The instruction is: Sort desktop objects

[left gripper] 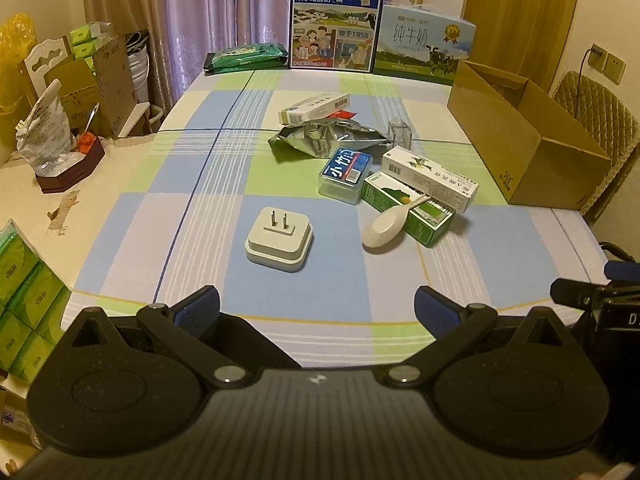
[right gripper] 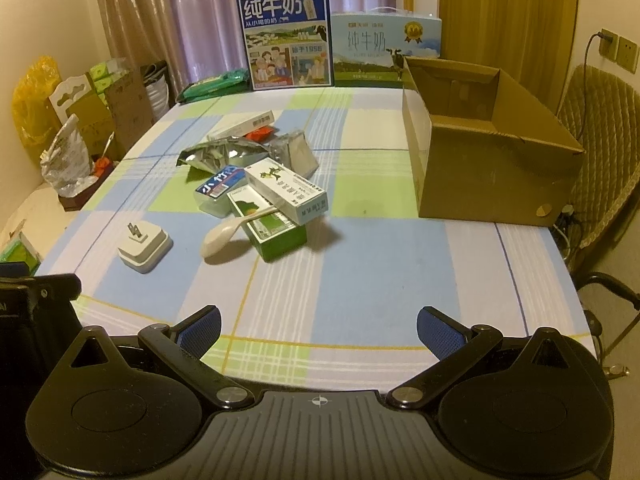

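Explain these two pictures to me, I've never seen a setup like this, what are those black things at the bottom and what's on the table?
Each picture comes from a wide-angle camera on a hand-held gripper, looking along its two blue-padded fingers. One view shows the left gripper, the other the right gripper. Both are open and hold nothing. On the checked tablecloth lie a white plug adapter, a white spoon leaning on a green box, a white medicine box on top of that, a clear plastic case with a blue label and a crumpled foil bag. An open cardboard box stands at the right.
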The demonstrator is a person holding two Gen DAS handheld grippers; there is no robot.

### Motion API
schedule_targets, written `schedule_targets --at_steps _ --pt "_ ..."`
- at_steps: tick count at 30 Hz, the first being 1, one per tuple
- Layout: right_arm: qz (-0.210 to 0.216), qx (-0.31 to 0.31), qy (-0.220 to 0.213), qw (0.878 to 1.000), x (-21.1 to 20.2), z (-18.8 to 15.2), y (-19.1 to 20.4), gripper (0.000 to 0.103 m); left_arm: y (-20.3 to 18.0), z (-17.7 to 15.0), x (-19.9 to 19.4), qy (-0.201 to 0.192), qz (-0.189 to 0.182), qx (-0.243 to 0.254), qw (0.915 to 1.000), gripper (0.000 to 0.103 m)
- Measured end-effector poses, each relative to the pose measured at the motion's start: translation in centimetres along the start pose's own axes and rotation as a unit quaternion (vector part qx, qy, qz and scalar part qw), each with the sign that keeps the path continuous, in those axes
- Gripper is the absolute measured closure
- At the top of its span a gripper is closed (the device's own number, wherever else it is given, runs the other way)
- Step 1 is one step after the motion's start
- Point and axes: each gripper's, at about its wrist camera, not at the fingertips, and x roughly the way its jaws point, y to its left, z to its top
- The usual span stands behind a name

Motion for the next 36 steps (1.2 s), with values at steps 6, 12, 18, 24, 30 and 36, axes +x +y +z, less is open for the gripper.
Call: schedule_targets --at_steps 6,12,18,24,30,36 --pt "0.008 -0.018 -0.01 1.0 -0.4 0.2 0.2 0.002 0.5 0.3 -0.4 -0.011 0.0 0.009 0.9999 0.001" --pt "0.009 -0.047 -0.021 0.999 -0.3 0.8 0.5 0.002 1.4 1.0 -0.1 -0.022 0.007 0.031 0.9993 0.001" --pt "0.012 -0.067 -0.05 0.996 0.2 1.5 0.7 0.002 2.5 2.3 1.4 -0.017 -0.008 0.079 0.9967 0.001" --pt "0.03 -0.079 -0.039 0.996 2.1 2.7 0.4 0.002 3.1 3.6 3.7 0.001 -0.001 0.123 0.9924 0.001" --pt "0.035 -0.126 -0.036 0.991 3.8 4.0 0.4 0.002 3.6 4.5 6.3 0.026 -0.007 0.146 0.9888 0.002" --pt "0.039 -0.141 -0.033 0.989 5.4 5.6 0.1 0.002 4.0 5.7 9.1 0.048 -0.013 0.169 0.9843 0.002"
